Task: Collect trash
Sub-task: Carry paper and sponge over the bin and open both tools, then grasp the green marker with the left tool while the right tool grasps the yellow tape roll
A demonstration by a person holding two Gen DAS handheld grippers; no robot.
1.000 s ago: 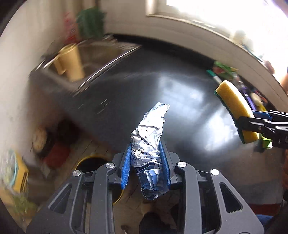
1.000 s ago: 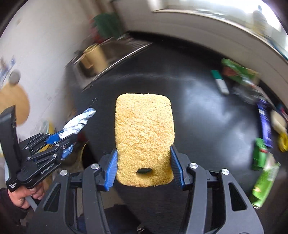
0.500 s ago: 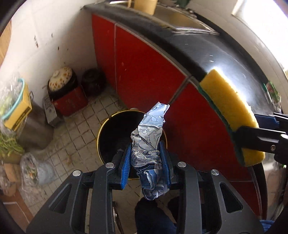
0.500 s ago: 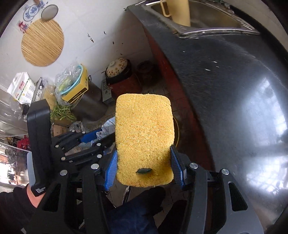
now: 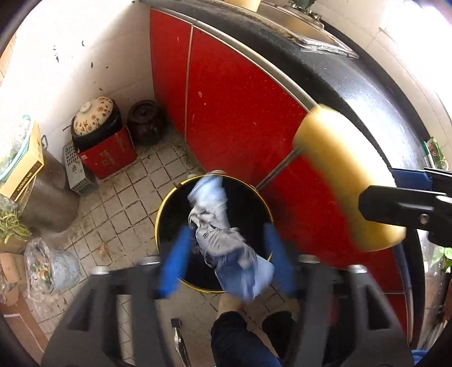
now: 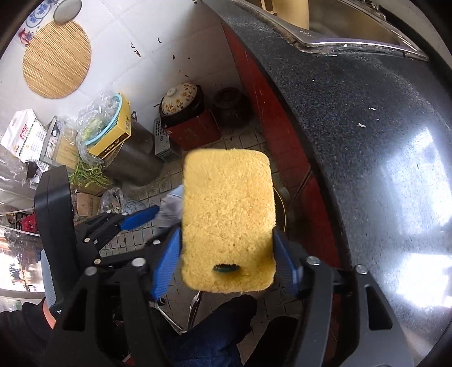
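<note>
My left gripper [image 5: 226,254] is open, its blue fingers spread wide over a black, yellow-rimmed trash bin [image 5: 169,209] on the floor. A crumpled silver-blue wrapper [image 5: 223,237] sits loose between the fingers above the bin's mouth, blurred. My right gripper [image 6: 226,254] is shut on a yellow sponge [image 6: 228,217] and holds it beside the counter edge, above the bin. The sponge [image 5: 347,180] also shows at the right of the left wrist view. The left gripper [image 6: 135,223] shows at the left of the right wrist view.
A black counter [image 6: 367,141] with a steel sink [image 6: 339,25] runs on the right above red cabinet doors [image 5: 240,113]. Pots, a red box [image 5: 107,155], bags and a yellow carton [image 5: 25,166] stand on the tiled floor at left. My feet are below.
The left gripper's fingers have spread apart and let go of the wrapper, which is tipping toward the bin. Both grippers have moved a little lower and closer to the bin.
</note>
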